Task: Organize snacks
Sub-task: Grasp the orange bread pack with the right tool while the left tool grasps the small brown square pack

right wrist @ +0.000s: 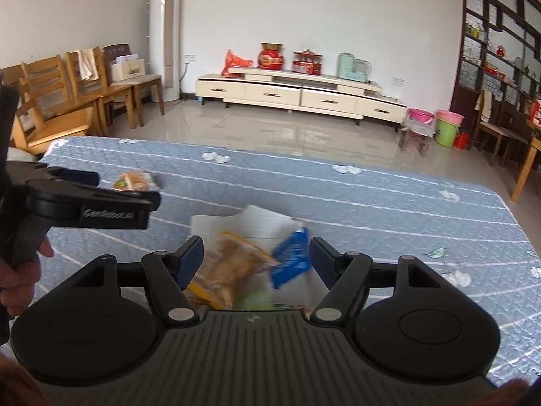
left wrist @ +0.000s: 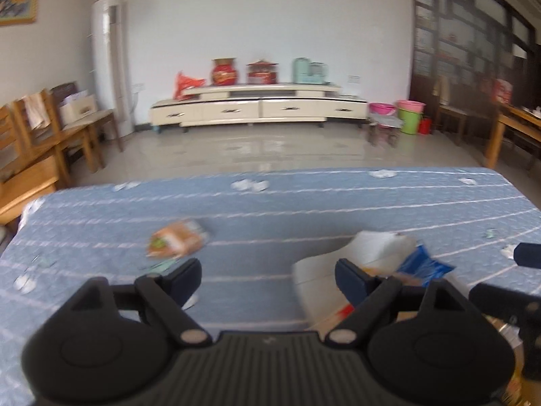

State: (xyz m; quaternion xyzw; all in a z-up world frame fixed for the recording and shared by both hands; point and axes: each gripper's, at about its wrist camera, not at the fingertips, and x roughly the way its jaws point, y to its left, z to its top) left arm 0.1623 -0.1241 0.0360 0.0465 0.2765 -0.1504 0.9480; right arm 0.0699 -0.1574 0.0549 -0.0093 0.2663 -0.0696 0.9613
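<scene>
Both tongs stand released, nothing between their pads. Left tongs [left wrist: 267, 277] hover low in the frame over the blue quilted table [left wrist: 304, 203]; an orange snack [left wrist: 177, 238] lies just beyond at centre left. Right tongs [right wrist: 257, 260] hang above a white box [right wrist: 236, 223] at lower centre, holding a tan snack [right wrist: 233, 267] and a blue packet [right wrist: 292, 260].
</scene>
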